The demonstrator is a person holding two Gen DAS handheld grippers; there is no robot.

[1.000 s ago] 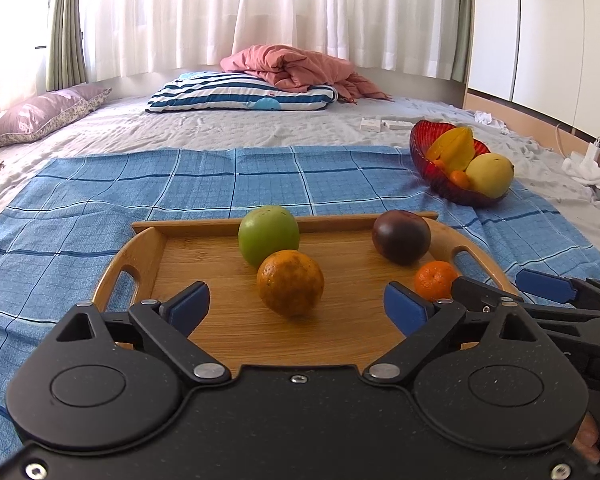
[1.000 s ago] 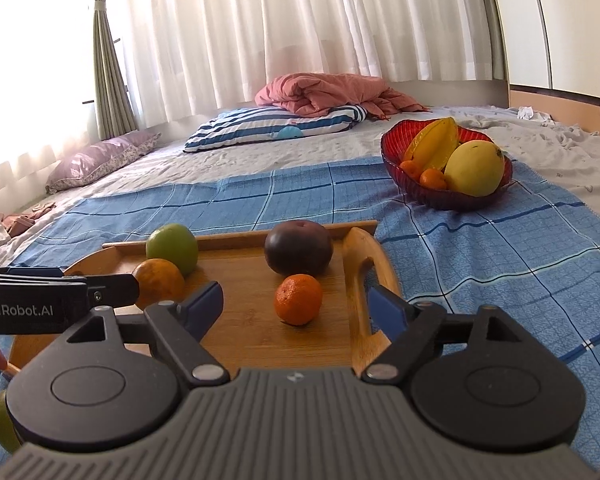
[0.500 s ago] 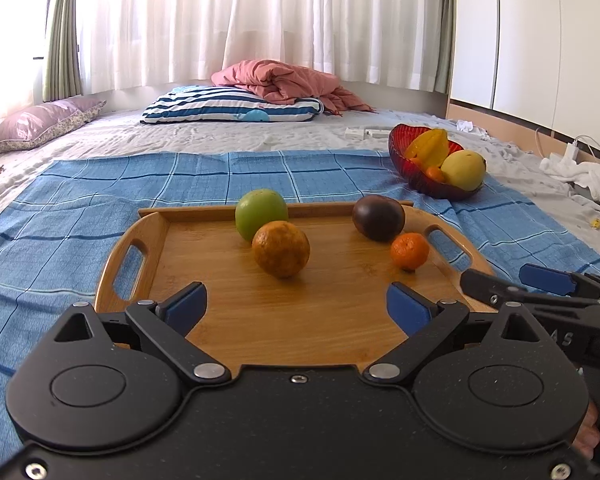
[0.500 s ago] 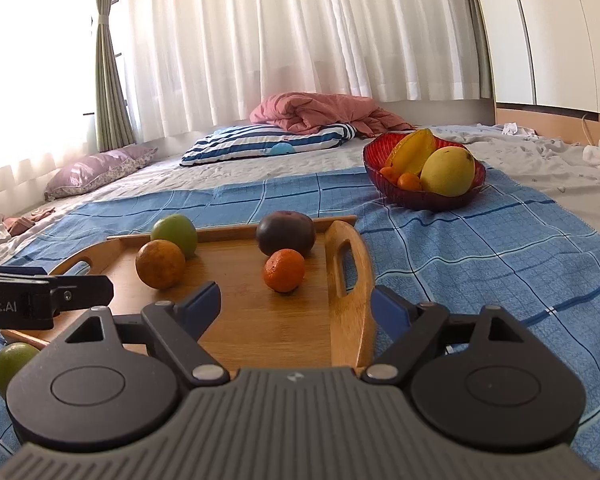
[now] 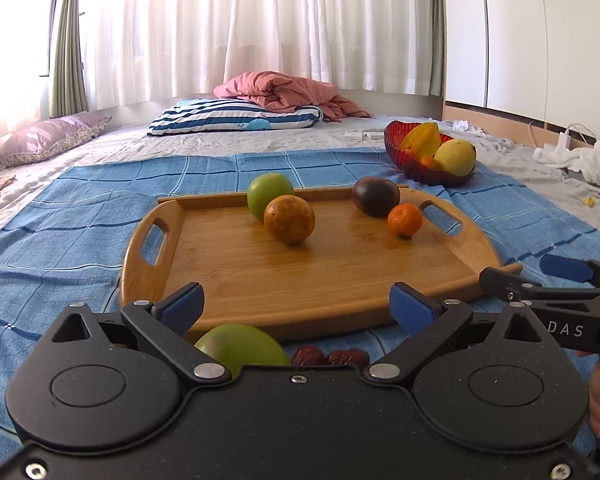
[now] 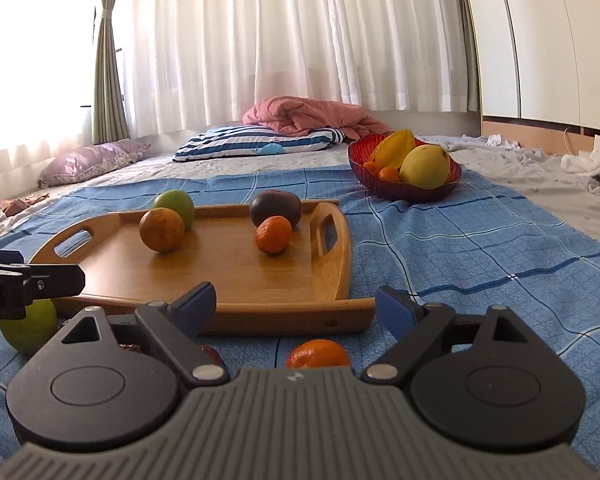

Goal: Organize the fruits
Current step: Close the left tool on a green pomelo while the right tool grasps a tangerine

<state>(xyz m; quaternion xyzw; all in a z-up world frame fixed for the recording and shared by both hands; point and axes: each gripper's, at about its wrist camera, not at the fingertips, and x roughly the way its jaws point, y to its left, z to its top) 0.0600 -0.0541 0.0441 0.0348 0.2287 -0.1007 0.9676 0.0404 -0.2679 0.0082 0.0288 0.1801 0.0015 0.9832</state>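
A wooden tray (image 5: 324,276) is laid on a blue checked cloth (image 5: 80,232) spread over the bed. Four fruits are carried on the tray: a green apple (image 5: 269,196) touching a large orange (image 5: 289,219) at the far left, and a dark purple fruit (image 5: 376,196) with a small mandarin (image 5: 405,220) just beside it at the far right. A red bowl (image 5: 428,174) holding yellow and orange fruit is placed beyond the tray, to the right. The left tool (image 5: 298,306) is held open and empty just short of the near tray edge, above a second green fruit (image 5: 240,350) and two red dates (image 5: 330,357) lying on the cloth. The right tool (image 6: 296,306) is likewise open and empty, near the tray's right corner, with a loose mandarin (image 6: 318,354) on the cloth beneath it.
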